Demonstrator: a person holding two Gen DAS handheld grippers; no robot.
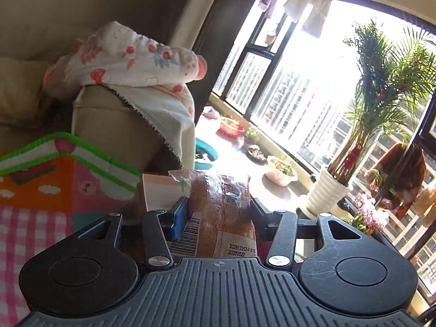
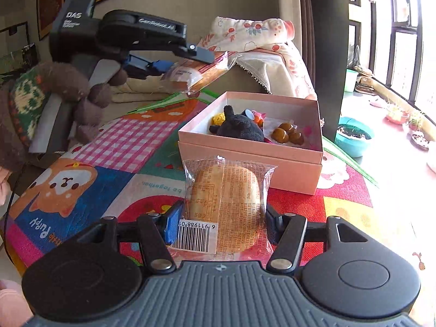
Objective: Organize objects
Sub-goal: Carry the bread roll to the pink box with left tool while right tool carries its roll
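Observation:
My left gripper (image 1: 218,212) is shut on a wrapped brown bread (image 1: 220,209) and holds it in the air; in the right wrist view this gripper (image 2: 188,60) and its bread (image 2: 199,72) hang above the mat, left of the pink box. My right gripper (image 2: 220,219) is shut on a wrapped round bun (image 2: 226,204), just in front of the open pink box (image 2: 253,150). The box holds a black plush toy (image 2: 239,128), brown round pieces (image 2: 287,133) and small colourful toys (image 2: 256,117).
A colourful play mat (image 2: 122,150) covers the surface. A brown plush toy (image 2: 62,92) sits at the left. A sofa arm with a floral cloth (image 1: 130,62) is behind. Potted plants (image 1: 329,190) and bowls line the windowsill (image 2: 381,147) at the right.

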